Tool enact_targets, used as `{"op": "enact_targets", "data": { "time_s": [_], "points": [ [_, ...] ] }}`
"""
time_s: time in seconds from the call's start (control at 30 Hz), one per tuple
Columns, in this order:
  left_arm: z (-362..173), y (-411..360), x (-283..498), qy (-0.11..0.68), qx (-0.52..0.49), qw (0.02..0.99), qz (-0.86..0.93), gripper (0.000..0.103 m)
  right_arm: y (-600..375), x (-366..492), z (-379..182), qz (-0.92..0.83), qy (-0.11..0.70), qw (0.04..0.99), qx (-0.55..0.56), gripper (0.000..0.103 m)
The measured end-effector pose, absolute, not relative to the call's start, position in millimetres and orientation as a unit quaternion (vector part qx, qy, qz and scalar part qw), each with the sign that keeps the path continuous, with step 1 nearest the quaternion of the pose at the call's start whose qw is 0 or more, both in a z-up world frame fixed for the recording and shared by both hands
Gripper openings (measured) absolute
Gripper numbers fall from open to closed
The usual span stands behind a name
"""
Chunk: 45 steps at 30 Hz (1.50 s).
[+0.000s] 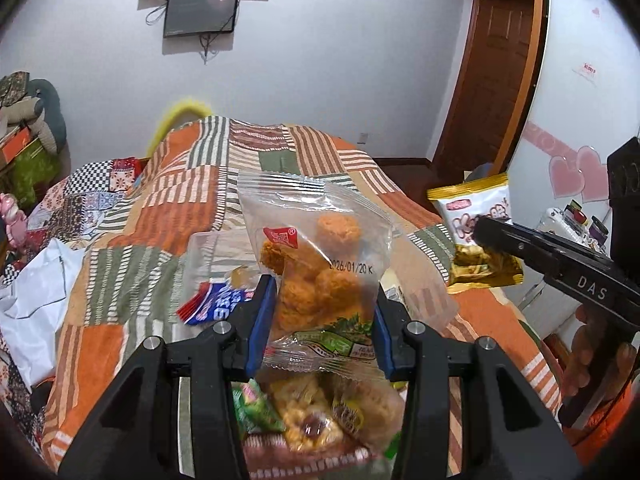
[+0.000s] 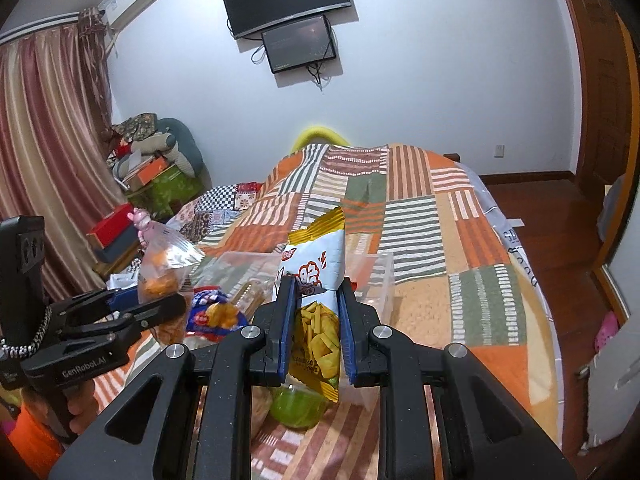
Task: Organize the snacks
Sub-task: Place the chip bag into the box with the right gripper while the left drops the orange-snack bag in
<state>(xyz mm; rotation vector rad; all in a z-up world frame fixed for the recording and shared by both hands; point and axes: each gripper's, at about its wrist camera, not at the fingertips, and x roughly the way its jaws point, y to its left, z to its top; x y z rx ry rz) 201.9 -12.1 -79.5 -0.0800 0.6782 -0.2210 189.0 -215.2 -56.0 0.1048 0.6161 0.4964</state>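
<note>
Above a striped patchwork bedspread (image 2: 436, 216), both tongs ride loaded: the left gripper (image 1: 322, 320) pinches a clear bag of orange fried snacks (image 1: 320, 268) by its lower half, and the right gripper (image 2: 318, 328) is pressed tight on a white-and-gold chip packet (image 2: 316, 280). Each bag stands upright, long axis vertical, over loose snacks. A clear plastic bin (image 2: 372, 276) lies just beyond the right gripper, likely the nearer hand for a drop.

Clear glossy plastic snack bag (image 1: 320, 248); shiny foil chip packet (image 2: 316, 300); woven cloth bedspread (image 2: 420, 216), matt.
</note>
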Motion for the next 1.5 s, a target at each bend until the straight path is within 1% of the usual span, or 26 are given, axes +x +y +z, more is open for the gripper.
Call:
{"op": "enact_targets", "data": {
  "time_s": [0.4,0.73,0.83,0.9,0.97,1.07,1.13,1.23,1.4,1.5],
  "points": [
    [-109.4,-22.7,257.0,0.366,-0.041,0.922,-0.116,0.044,-194.6,224.7,-77.0,0.247,0.334,0.908,0.051,0.018],
    [-112.2,-30.3,274.8,0.366,-0.024,0.924,-0.112,0.043,-173.8,245.7,-94.6,0.254,0.367,0.894,0.033,0.019],
    [-115.0,-30.0,277.2,0.37,-0.019,0.923,-0.107,0.047,-172.5,249.1,-99.1,0.253,0.378,0.89,0.034,0.02],
    [-117.9,-27.9,279.1,0.377,-0.026,0.919,-0.11,0.055,-174.6,251.0,-102.1,0.256,0.386,0.885,0.042,0.02],
    [-121.4,-24.3,280.7,0.387,-0.04,0.915,-0.11,0.058,-175.7,250.8,-101.9,0.25,0.387,0.886,0.042,0.021],
    [-125.2,-19.5,280.1,0.396,-0.051,0.91,-0.111,0.058,-178.0,248.9,-99.3,0.25,0.387,0.887,0.043,0.025],
    [-125.9,-16.2,277.1,0.398,-0.058,0.909,-0.111,0.058,-178.1,247.0,-97.4,0.247,0.384,0.889,0.037,0.031],
    [-121.5,-12.2,269.2,0.394,-0.065,0.91,-0.11,0.058,-180.4,242.2,-93.1,0.239,0.376,0.895,0.028,0.035],
    [-106.7,-7.3,252.1,0.381,-0.061,0.916,-0.11,0.058,-184.8,231.8,-83.9,0.238,0.366,0.899,0.023,0.036],
    [-97.9,-2.1,237.8,0.372,-0.059,0.92,-0.107,0.062,-185.0,223.7,-77.6,0.241,0.362,0.9,0.02,0.036]
  ]
}}
